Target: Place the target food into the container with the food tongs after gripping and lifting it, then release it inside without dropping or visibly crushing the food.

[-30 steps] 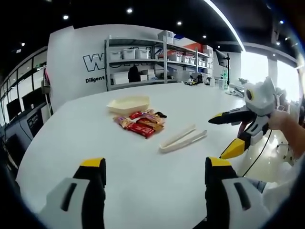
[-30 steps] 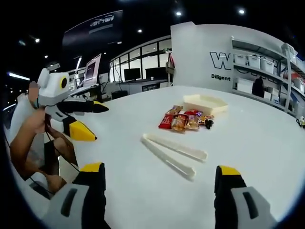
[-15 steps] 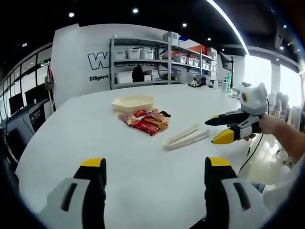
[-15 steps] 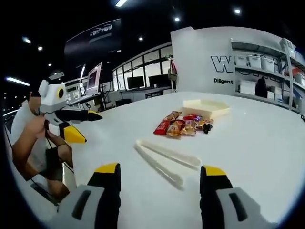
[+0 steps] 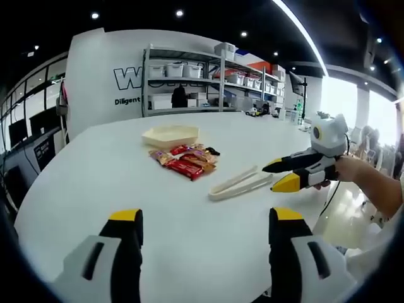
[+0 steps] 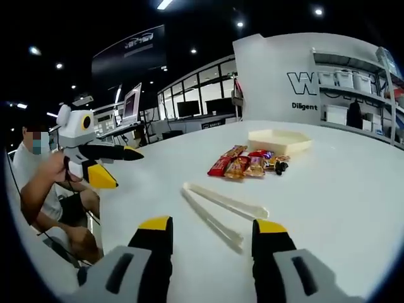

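Both grippers' jaws stand apart, empty — right gripper (image 6: 211, 230) near the food tongs (image 6: 218, 211); an off-centre pinch could skid them toward the snacks (image 6: 246, 164).

Both views are looking low across the white counter (image 5: 95, 170) from opposite edges, facing each other. Both are sharing the tongs (image 5: 232, 184), snack packets (image 6: 243, 165) and tray (image 6: 279, 141), all mid-distance; shelving (image 5: 208, 79) is far behind.
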